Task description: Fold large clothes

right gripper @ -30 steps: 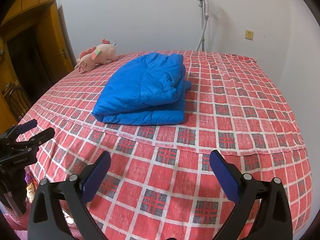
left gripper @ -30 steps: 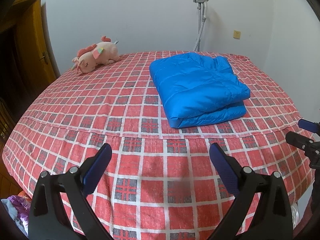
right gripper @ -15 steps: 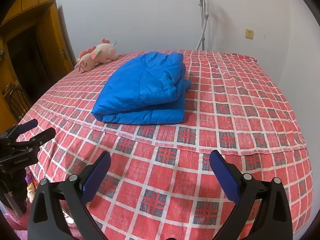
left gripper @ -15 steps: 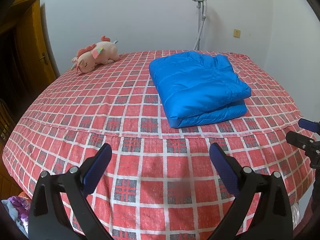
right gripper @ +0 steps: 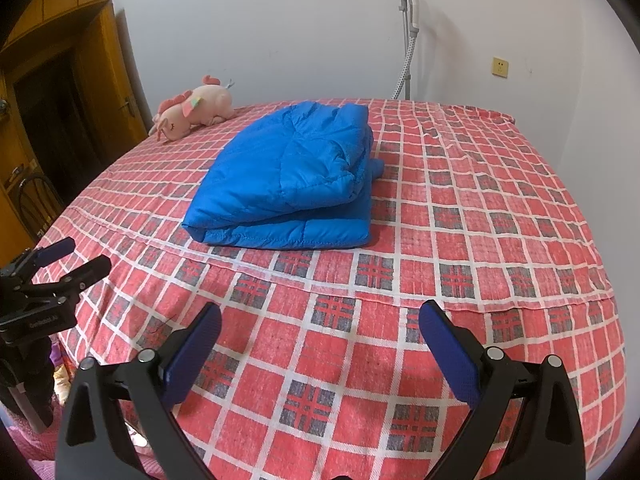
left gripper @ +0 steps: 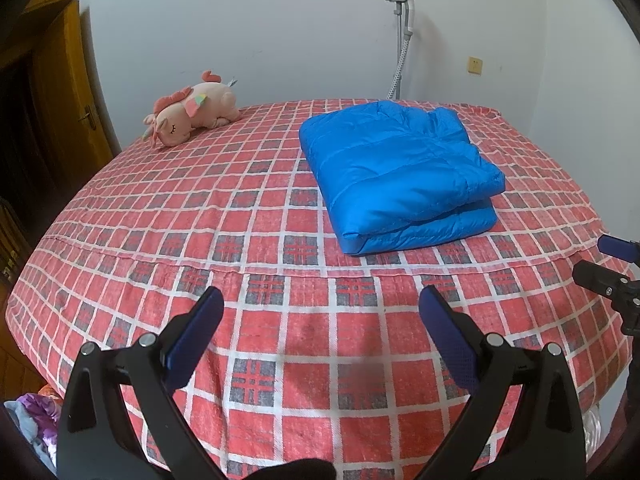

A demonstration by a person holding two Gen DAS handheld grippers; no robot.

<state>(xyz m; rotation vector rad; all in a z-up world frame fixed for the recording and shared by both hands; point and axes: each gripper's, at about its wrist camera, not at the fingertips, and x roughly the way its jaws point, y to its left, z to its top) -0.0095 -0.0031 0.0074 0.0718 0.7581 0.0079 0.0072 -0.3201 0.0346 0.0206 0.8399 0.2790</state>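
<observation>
A bright blue puffer jacket [left gripper: 396, 172] lies folded into a thick rectangle on the red checked bed cover [left gripper: 256, 208]; the right wrist view shows the jacket [right gripper: 288, 176] from the other side. My left gripper [left gripper: 320, 304] is open over the bed's near edge, well short of the jacket, with nothing between its fingers. My right gripper [right gripper: 320, 320] is also open and holds nothing, back from the jacket. Each gripper appears in the other's view: the right gripper [left gripper: 600, 260] at the right edge, the left gripper [right gripper: 60, 260] at the left edge.
A pink plush unicorn [left gripper: 188, 110] lies at the far left of the bed. A white garment steamer pole [left gripper: 402, 36] stands against the back wall. A wooden door [right gripper: 80, 92] is on the left. Some clothes [left gripper: 32, 416] lie on the floor by the bed.
Both grippers stay open and almost still; the views have shifted only slightly. The jacket has not moved.
</observation>
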